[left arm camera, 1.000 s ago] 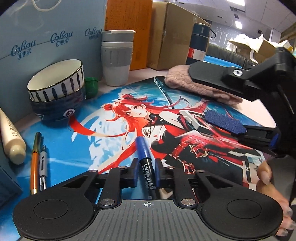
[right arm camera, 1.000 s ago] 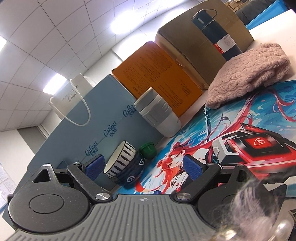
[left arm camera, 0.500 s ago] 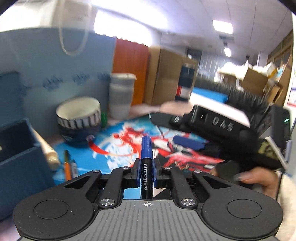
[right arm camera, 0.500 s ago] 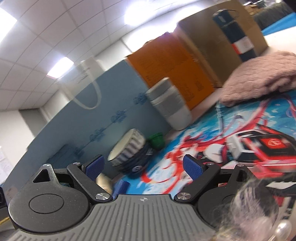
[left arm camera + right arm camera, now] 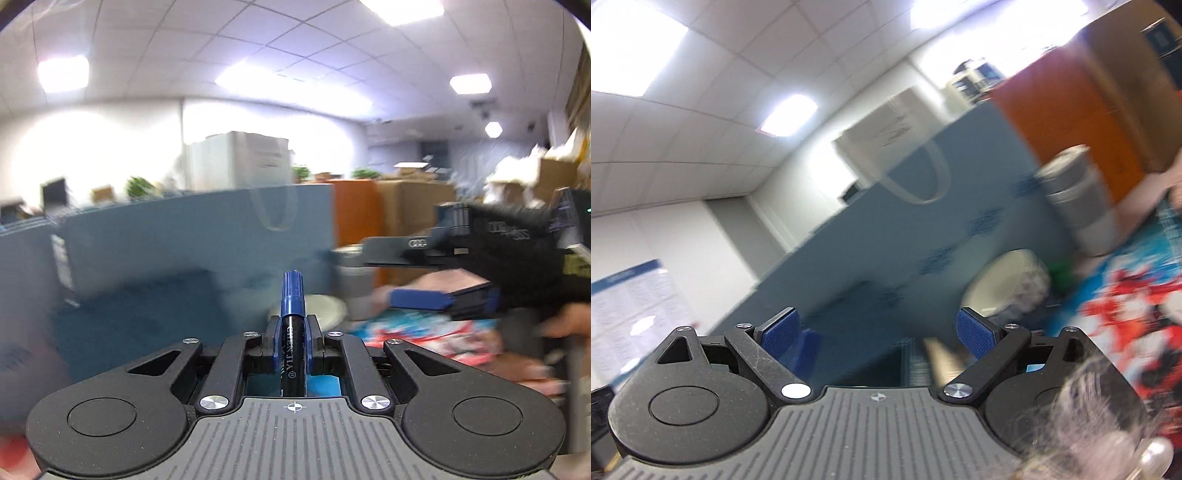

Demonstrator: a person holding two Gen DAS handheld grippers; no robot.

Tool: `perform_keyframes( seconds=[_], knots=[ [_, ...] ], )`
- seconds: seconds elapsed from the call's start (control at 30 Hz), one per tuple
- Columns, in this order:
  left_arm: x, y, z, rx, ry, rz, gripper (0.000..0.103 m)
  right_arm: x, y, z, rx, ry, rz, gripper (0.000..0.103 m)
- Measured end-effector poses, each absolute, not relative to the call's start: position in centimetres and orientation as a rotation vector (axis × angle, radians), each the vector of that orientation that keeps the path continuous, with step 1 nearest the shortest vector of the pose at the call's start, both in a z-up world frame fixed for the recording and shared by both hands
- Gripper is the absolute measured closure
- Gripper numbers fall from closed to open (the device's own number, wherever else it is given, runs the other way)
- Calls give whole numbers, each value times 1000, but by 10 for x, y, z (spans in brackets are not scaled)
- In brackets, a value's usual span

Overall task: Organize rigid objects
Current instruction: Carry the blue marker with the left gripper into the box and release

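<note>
While the left tool (image 5: pixel 292 338) is clamped on a blue-capped marker (image 5: pixel 292 321), the pen's black barrel runs back between the two blue pads and its cap juts forward past them, aimed at the blue paper bag (image 5: pixel 192 236) that stands at the far side. Off to the right in the left wrist view, the right tool (image 5: pixel 421 273) reaches in from the side with its jaws spread wide and nothing between them, a hand (image 5: pixel 561 326) gripping it from below. Seen from its own camera, the right tool (image 5: pixel 877 332) shows both blue pads well apart, with only the bag and the scene behind showing through the gap. Farther right stand a grey lidded cup (image 5: pixel 1078 199) and, nearer, a bowl (image 5: pixel 1004 284) with a pale inside, both blurred. Just right of the bowl sits something small and green (image 5: pixel 1062 271), perhaps a cap. A red and blue printed mat (image 5: pixel 1137 288) covers the tabletop at the right edge, and an orange box (image 5: pixel 1067 107) rises behind the cup.
</note>
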State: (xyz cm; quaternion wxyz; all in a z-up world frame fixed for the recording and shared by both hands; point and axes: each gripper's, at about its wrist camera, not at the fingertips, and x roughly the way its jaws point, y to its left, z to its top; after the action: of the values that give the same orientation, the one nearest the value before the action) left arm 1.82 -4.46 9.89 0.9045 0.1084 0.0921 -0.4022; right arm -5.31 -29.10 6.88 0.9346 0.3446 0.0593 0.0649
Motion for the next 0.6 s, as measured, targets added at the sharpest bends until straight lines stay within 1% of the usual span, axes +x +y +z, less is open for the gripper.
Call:
perform_keyframes(
  seconds=[0.1, 0.3, 0.43, 0.6],
  knots=[
    [41, -40, 102, 343, 146, -770, 92, -47, -277, 63, 703, 89, 195, 11],
    [108, -47, 90, 524, 203, -788, 92, -35, -281, 41, 700, 160, 182, 11],
    [120, -55, 73, 639, 282, -872, 93, -32, -286, 31, 698, 180, 149, 11],
    [125, -66, 50, 693, 362, -904, 94, -29, -292, 23, 712, 208, 136, 11]
  ],
)
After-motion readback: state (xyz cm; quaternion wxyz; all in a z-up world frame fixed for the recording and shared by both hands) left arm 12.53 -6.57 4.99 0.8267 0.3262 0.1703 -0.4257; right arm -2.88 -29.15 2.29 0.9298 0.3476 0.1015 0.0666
